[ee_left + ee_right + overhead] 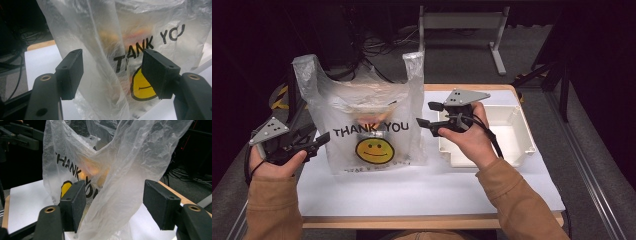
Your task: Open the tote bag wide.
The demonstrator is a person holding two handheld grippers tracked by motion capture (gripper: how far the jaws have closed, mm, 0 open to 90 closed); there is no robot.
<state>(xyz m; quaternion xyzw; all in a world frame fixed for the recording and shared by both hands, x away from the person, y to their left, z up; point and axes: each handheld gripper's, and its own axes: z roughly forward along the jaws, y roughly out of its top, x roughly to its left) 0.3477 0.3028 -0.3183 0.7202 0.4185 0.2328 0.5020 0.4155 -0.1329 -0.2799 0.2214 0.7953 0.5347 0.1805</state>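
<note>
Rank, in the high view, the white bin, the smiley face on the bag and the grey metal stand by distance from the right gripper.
From the right gripper:
1. White bin, just beside the hand, on the table's right.
2. Smiley face, left, low on the plastic bag.
3. Grey metal stand, on the floor beyond the table.

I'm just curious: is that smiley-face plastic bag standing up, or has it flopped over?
Standing upright. The plastic bag sits on the table with both handles pointing up, its print level; neither open gripper grips it.
</note>
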